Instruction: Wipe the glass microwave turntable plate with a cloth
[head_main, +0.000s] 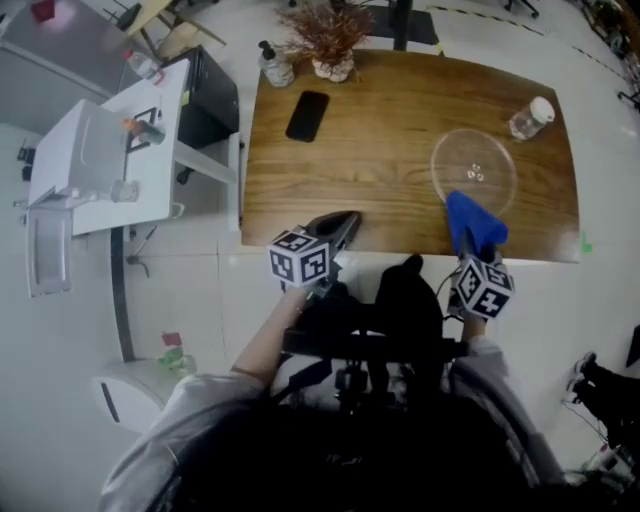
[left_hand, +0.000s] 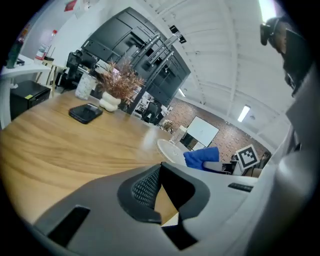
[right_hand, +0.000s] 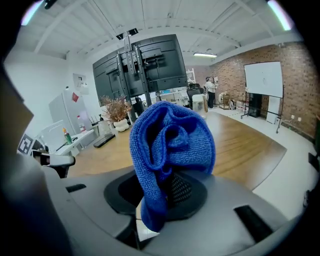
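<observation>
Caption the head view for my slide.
Right gripper holds a blue cloth by the glass plate; left gripper, shut and empty, at the table's near edge.

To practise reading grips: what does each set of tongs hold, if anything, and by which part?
The right tongs pinch the blue cloth by a bunched fold at its lower end. The left tongs are shut and hold nothing.

A wooden table (head_main: 380, 160) fills the upper centre of the head view. A black phone (head_main: 307, 115) lies flat toward its upper left, near a pump bottle (head_main: 275, 66) and a pale vase of dried brown foliage (head_main: 332, 45) at the far edge. A clear, white-capped bottle (head_main: 530, 118) sits at upper right. White furniture (head_main: 110, 150) and a black cabinet (head_main: 212, 95) stand at left.
</observation>
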